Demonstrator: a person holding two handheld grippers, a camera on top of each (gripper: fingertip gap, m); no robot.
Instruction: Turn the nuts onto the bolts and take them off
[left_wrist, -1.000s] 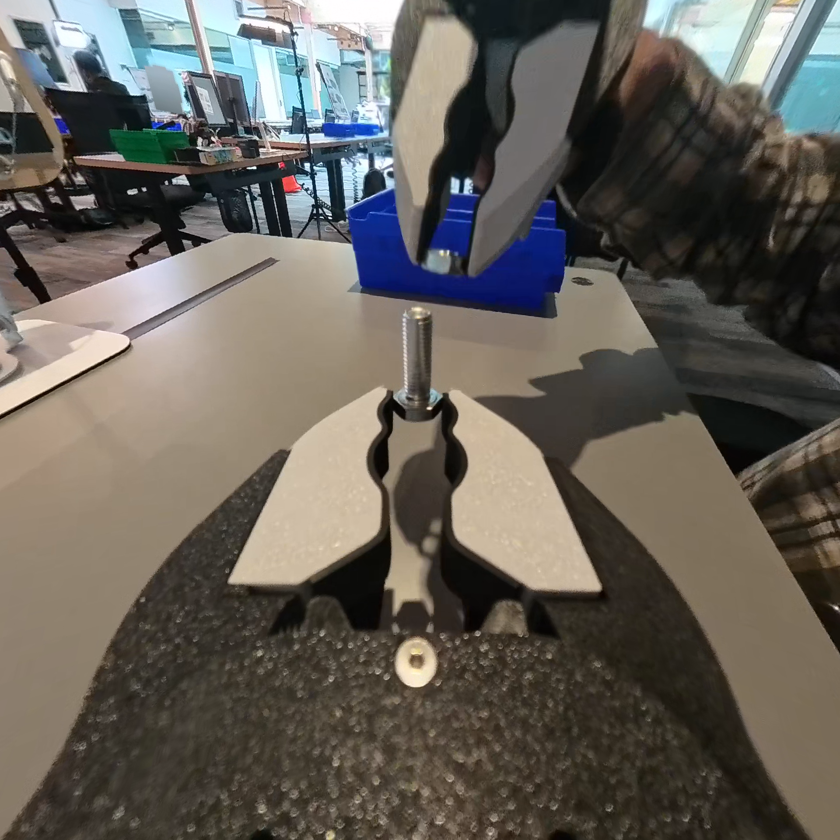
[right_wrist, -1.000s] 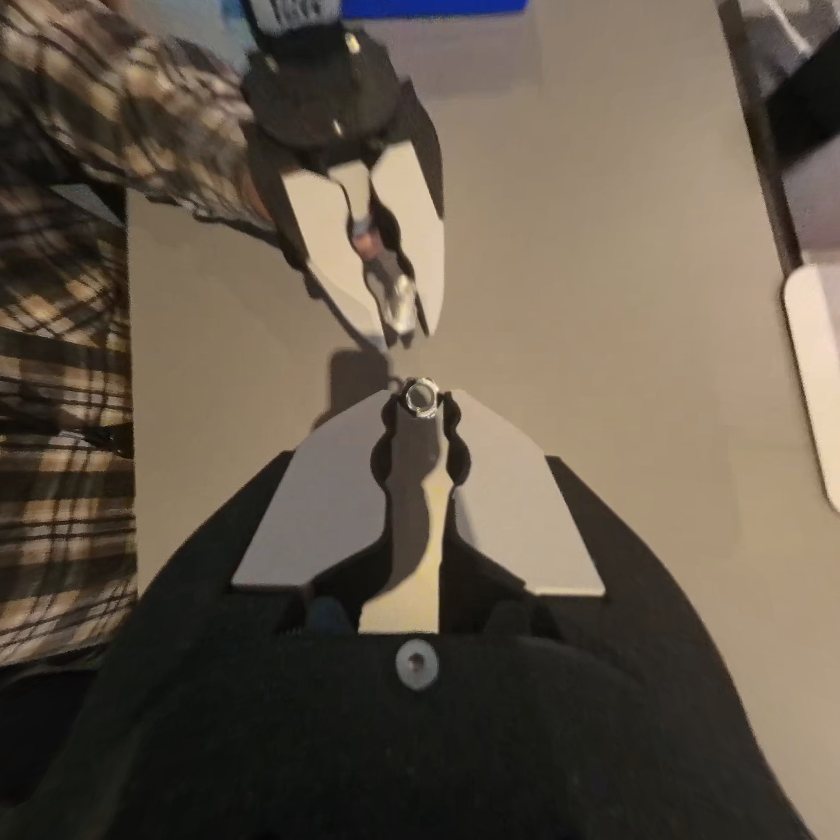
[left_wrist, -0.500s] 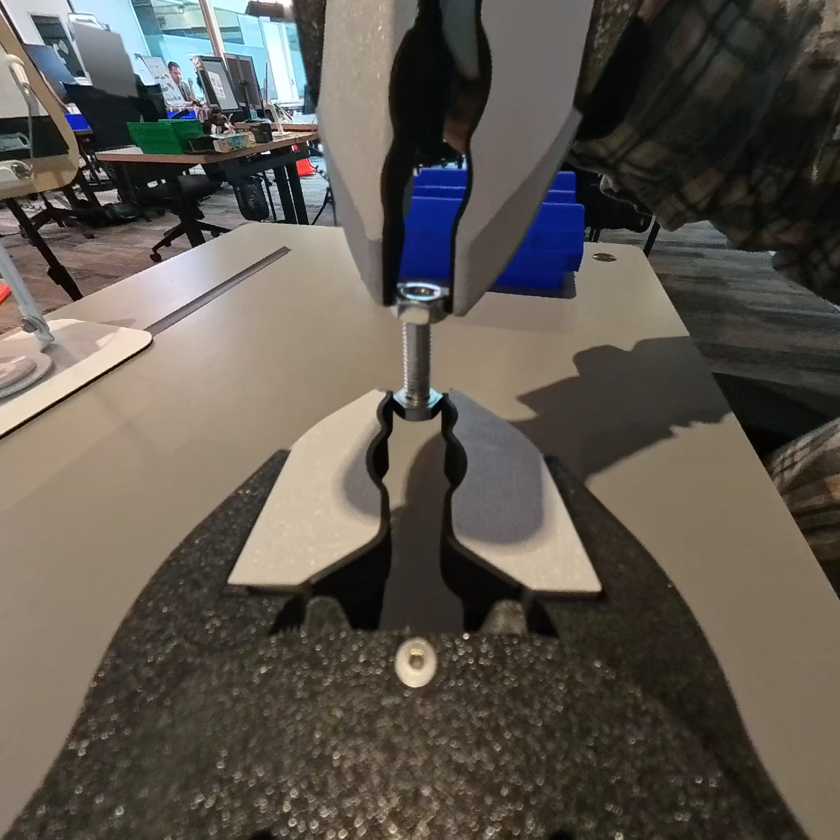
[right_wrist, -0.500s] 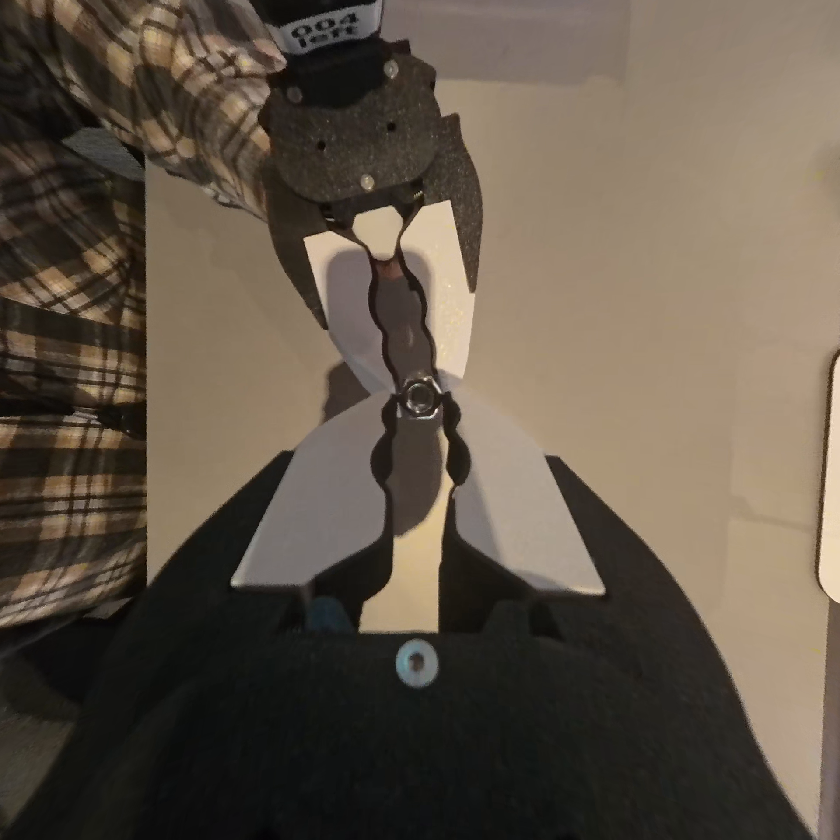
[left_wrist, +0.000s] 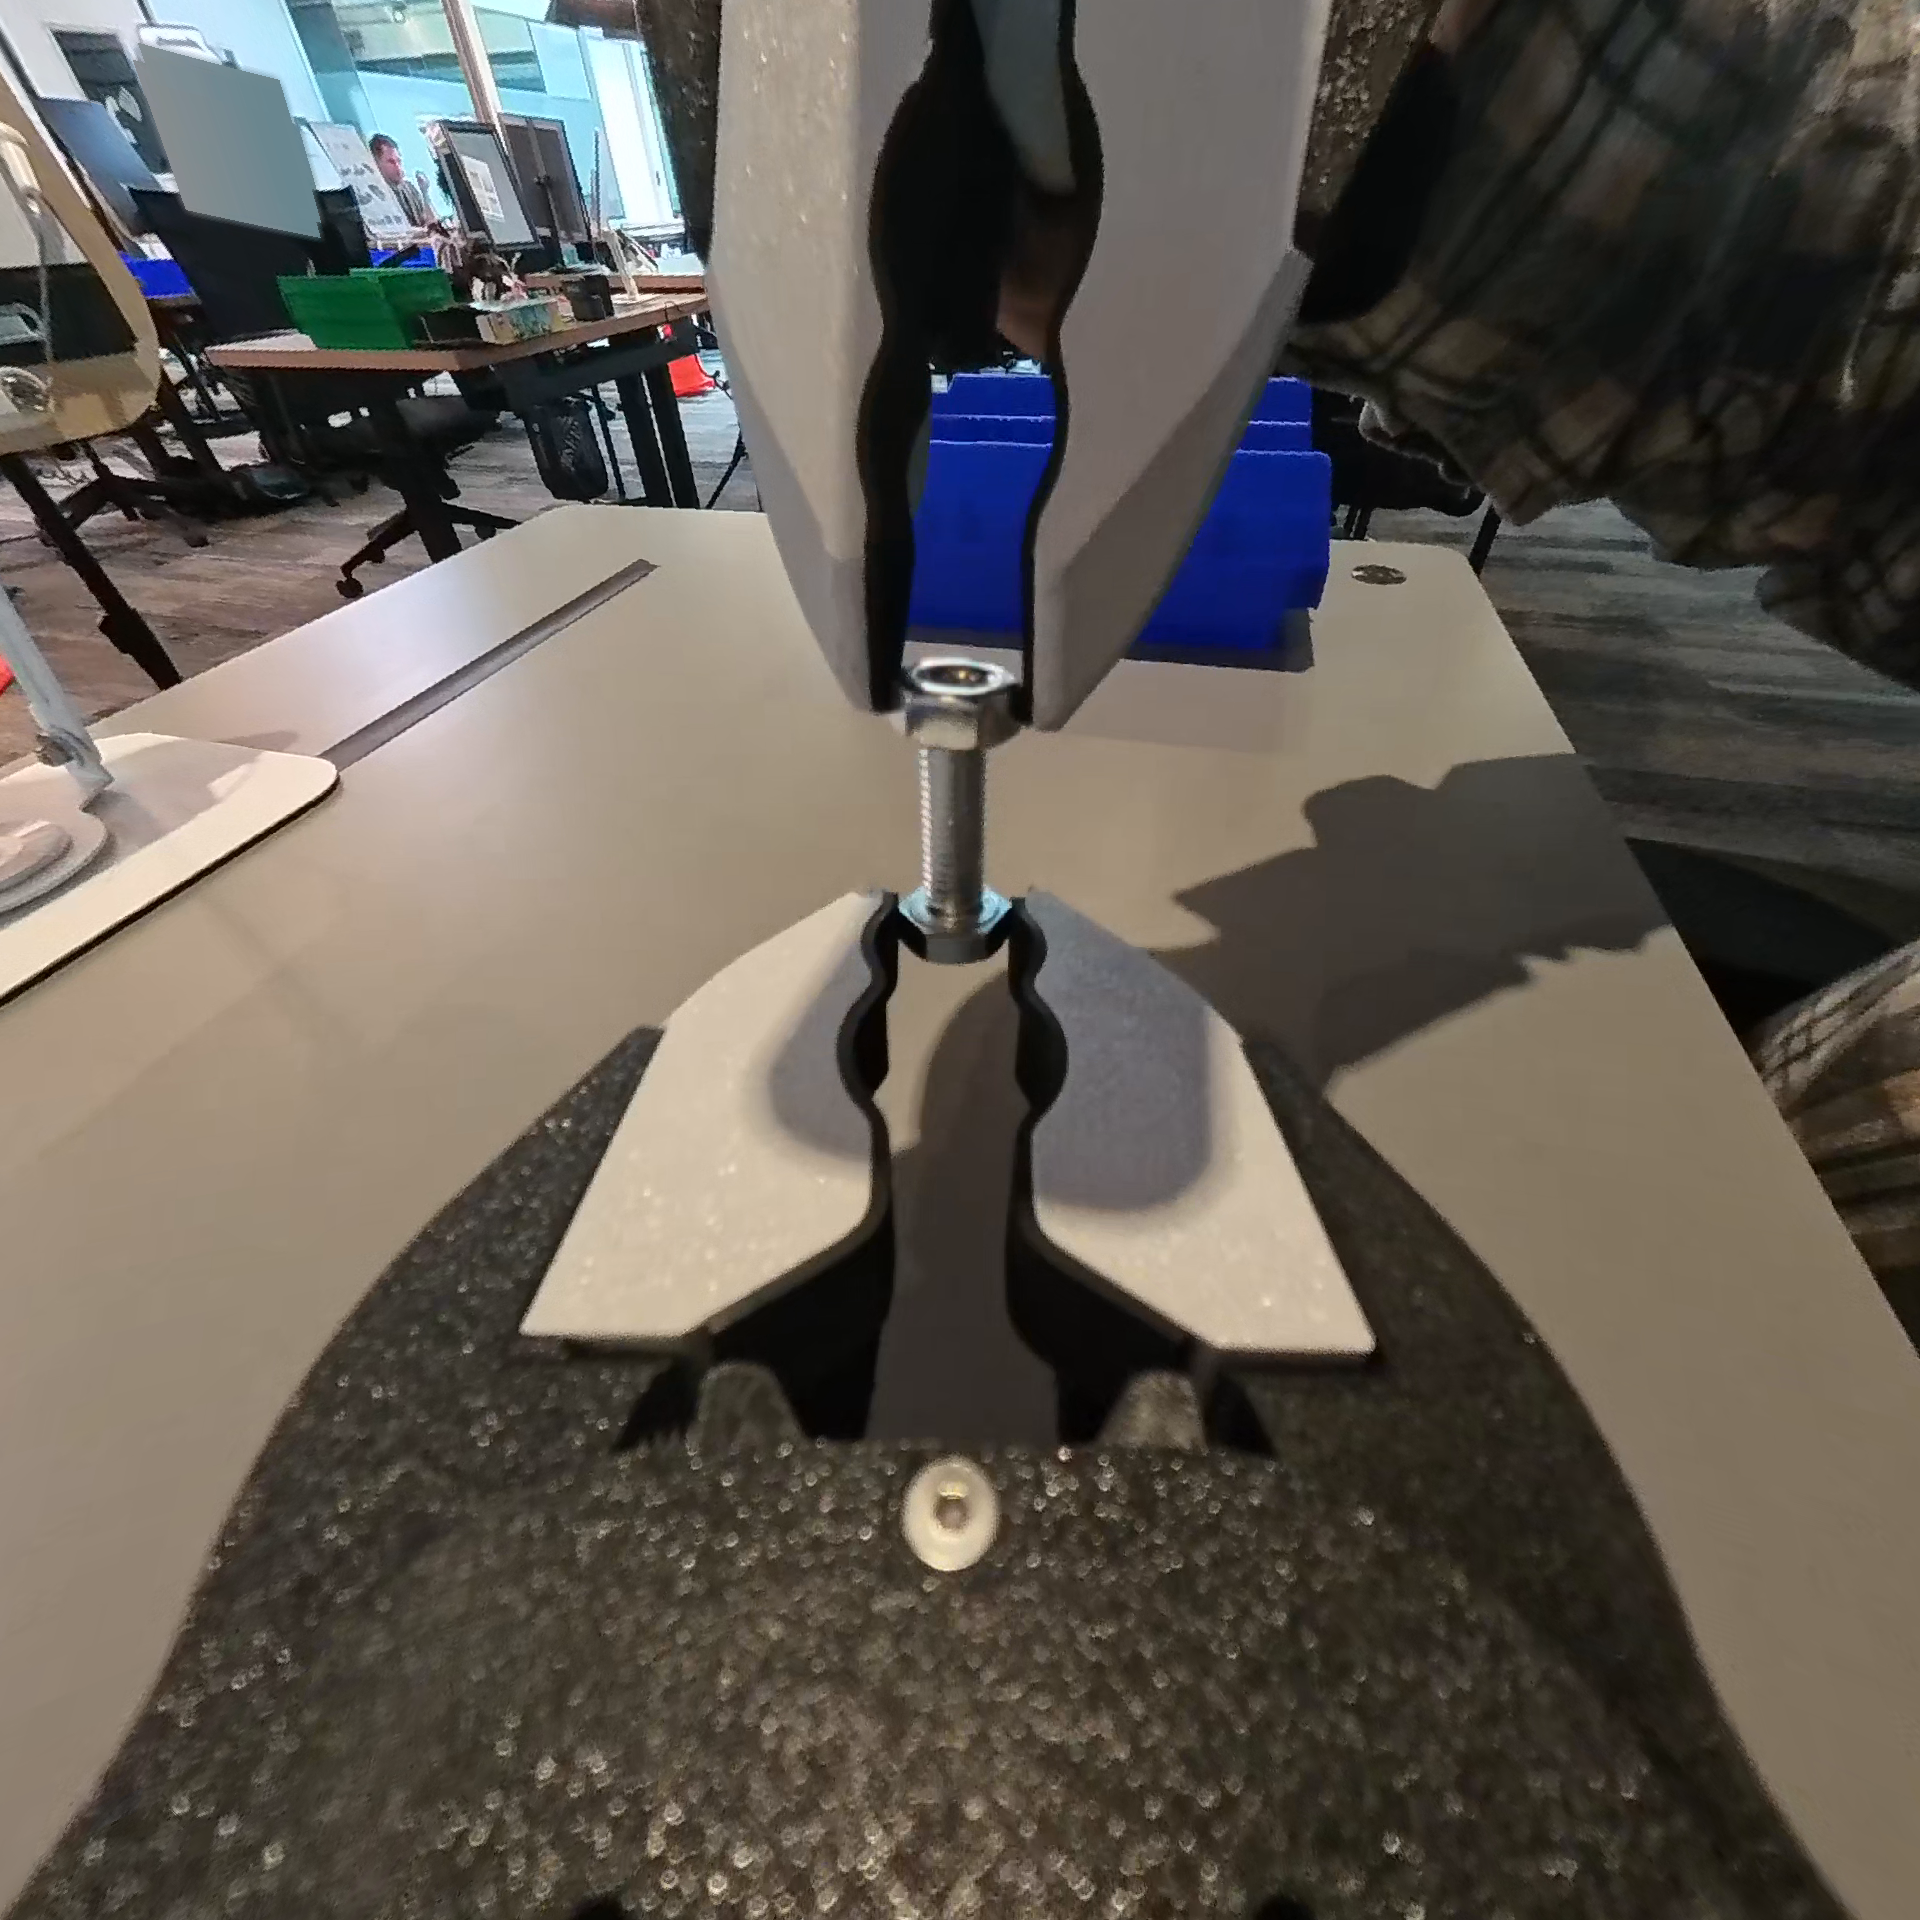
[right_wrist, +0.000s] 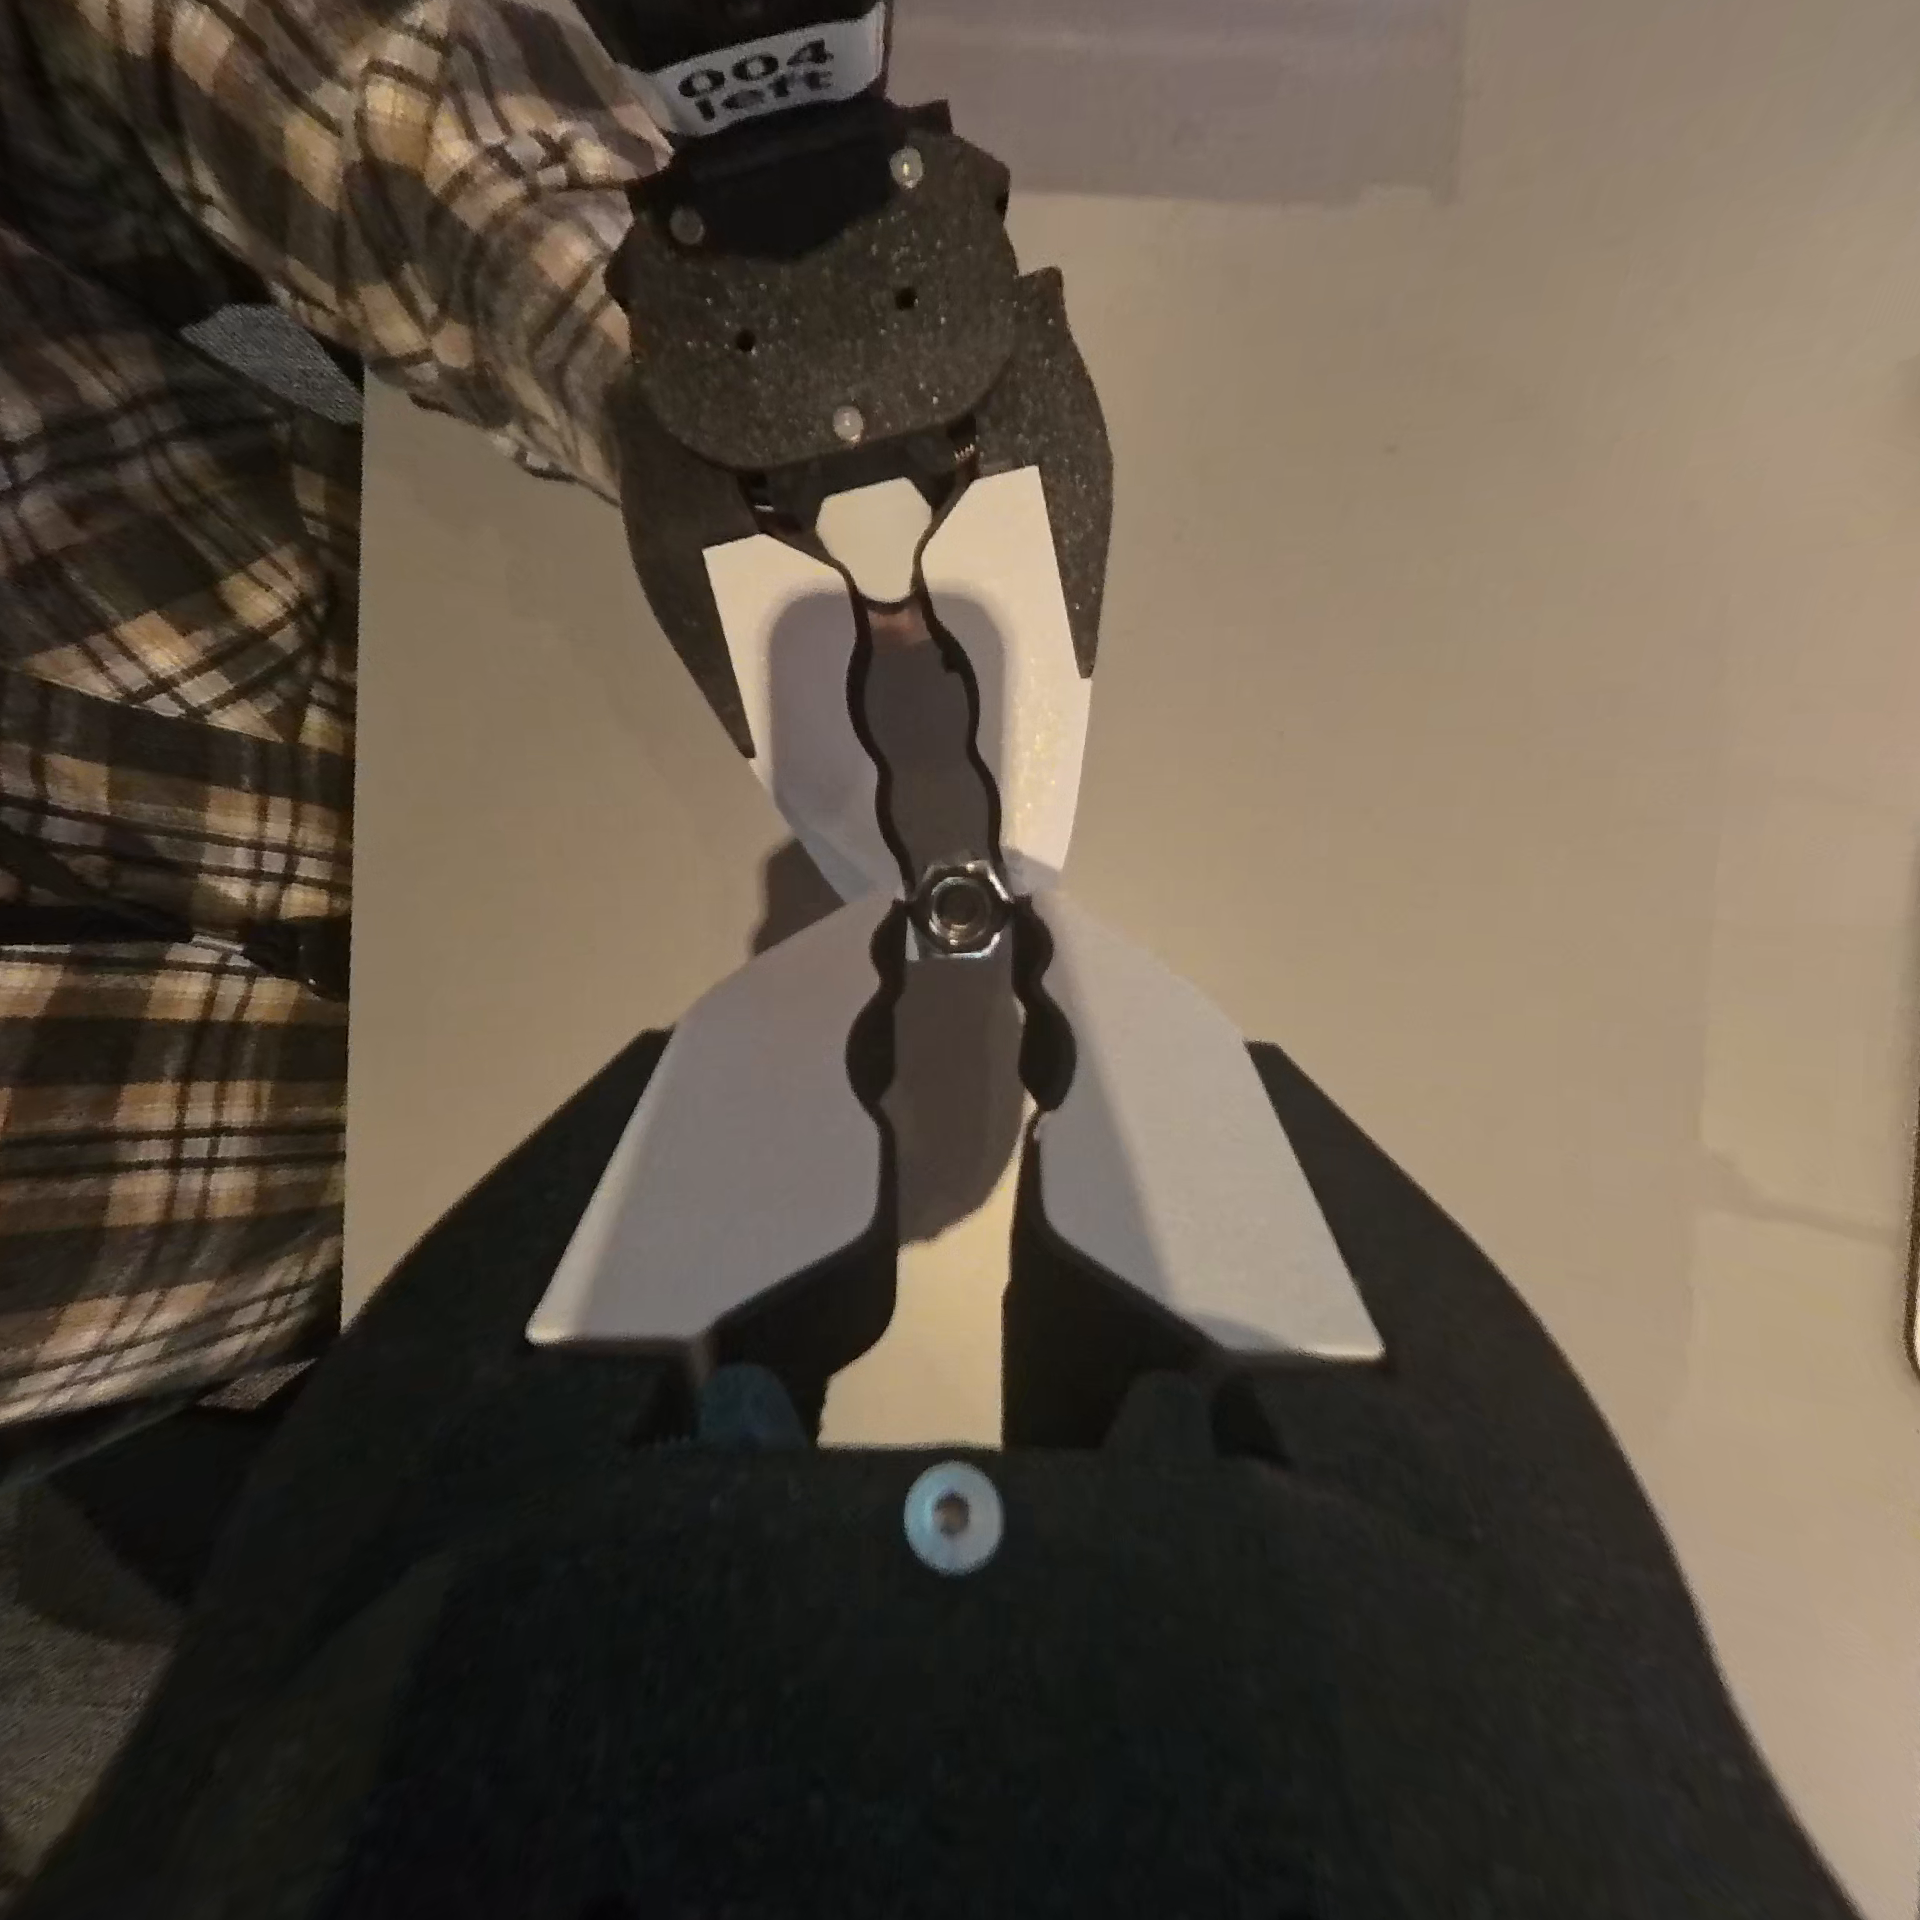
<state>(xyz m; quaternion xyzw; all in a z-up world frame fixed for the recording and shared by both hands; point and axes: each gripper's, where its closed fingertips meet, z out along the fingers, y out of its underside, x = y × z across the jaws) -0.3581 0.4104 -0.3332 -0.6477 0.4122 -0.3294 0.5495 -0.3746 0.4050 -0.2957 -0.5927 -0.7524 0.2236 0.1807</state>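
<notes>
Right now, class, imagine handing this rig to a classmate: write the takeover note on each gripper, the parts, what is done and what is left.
Left gripper: shut on the bolt's head, holding the bolt upright above the table.
Right gripper: shut on the nut, coming from above, the nut seated on the bolt's top end.
Blue bin: behind them at the table's far edge.
Done: nut brought to the bolt tip and lined up.
Left: turn the nut down the thread, then back it off. How far it has caught cannot be told.

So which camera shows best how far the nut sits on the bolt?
The left wrist view: the nut sits at the upright bolt tip, threads bare below. The right wrist view looks straight down, showing only the nut's top.
</notes>
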